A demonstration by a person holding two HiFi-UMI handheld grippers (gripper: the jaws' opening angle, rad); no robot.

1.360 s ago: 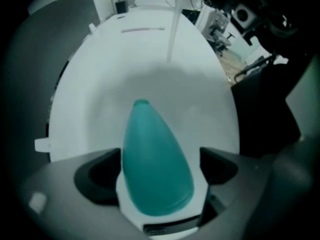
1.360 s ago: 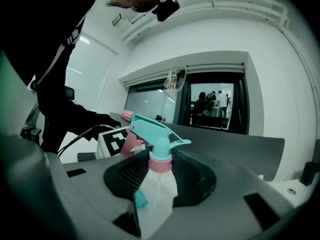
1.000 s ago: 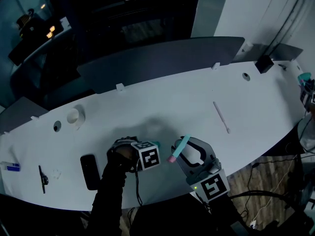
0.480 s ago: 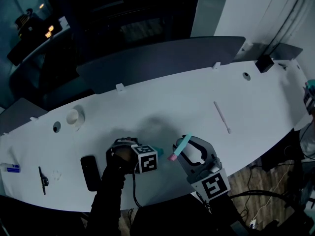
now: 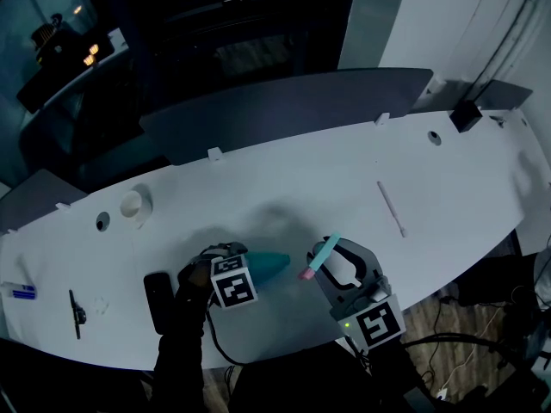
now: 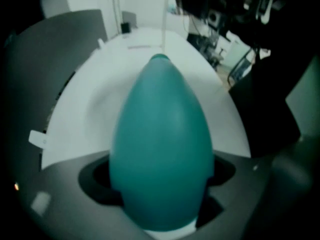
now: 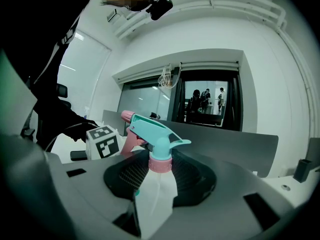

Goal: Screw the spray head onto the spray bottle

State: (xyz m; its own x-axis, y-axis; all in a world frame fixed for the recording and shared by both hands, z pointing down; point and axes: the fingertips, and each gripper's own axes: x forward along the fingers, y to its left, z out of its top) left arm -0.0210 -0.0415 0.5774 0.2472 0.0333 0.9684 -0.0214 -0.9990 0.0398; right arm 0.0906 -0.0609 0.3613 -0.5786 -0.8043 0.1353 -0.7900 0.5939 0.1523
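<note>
Spray bottle (image 6: 162,114), teal, gripped by left claw (image 6: 160,178), jaws just closing, spray head (image 7: 157,134) clenched in right claw (image 7: 160,184)

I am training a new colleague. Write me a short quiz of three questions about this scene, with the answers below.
1. True or false: the spray head is already screwed onto the bottle.
2. What does the right gripper hold? A) a black phone B) the spray head C) a white cup
3. Fill in: the bottle sits between the jaws of the ___ gripper.
Key: 1 false, they are apart. 2 B. 3 left: the left gripper has just been closing its jaws on the bottle.
</note>
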